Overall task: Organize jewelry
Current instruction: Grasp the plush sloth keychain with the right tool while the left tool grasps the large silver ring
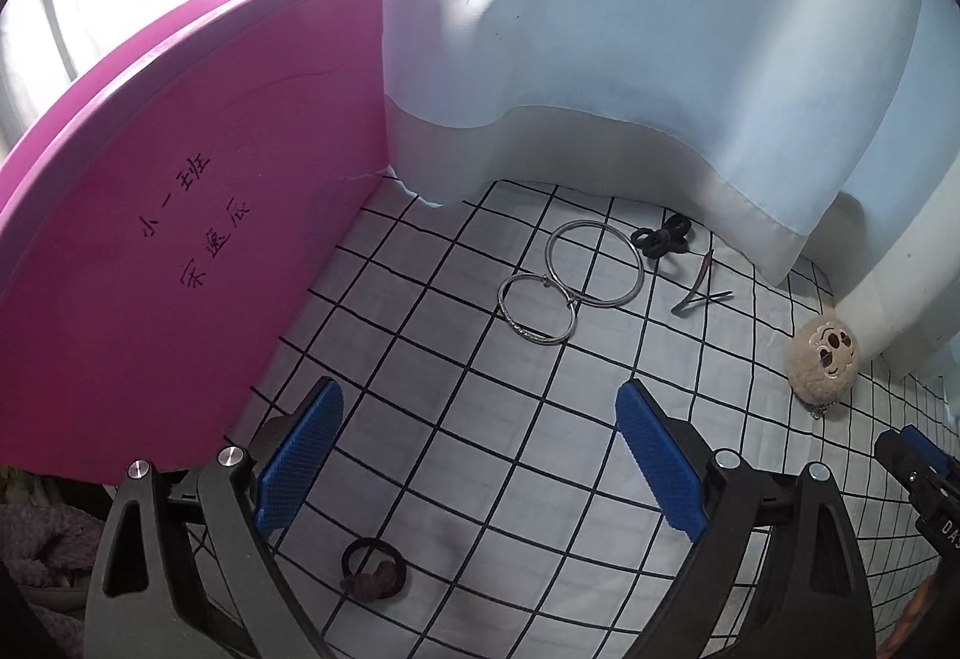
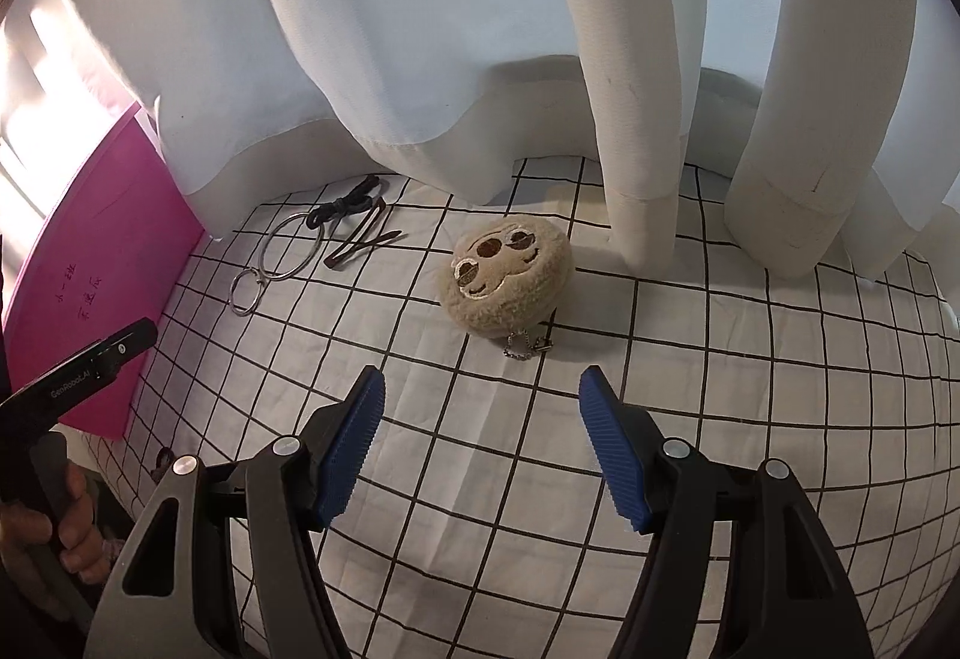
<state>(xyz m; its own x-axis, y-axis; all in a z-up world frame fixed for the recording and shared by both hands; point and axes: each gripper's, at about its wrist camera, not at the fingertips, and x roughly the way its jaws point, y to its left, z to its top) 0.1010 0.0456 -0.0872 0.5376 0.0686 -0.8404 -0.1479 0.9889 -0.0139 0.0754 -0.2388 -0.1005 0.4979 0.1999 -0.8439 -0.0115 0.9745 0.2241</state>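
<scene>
Nearest, the left gripper [image 1: 477,455] and the right gripper [image 2: 480,443] both hang with jaws spread and nothing between them above the white checked cloth [image 2: 720,419], a black hair tie [image 1: 373,563] lying by the left one. Farther off, the plush face charm [image 2: 505,281] sits right, ahead of the right gripper. To its left lie two overlapping silver bangles [image 1: 567,278], hair clips [image 1: 699,287] and a black tie [image 1: 660,236], near the curtain [image 1: 660,59], beside a pink board [image 1: 180,269].

Both tongs, left [image 1: 474,455] and right [image 2: 483,443], gape empty.
</scene>
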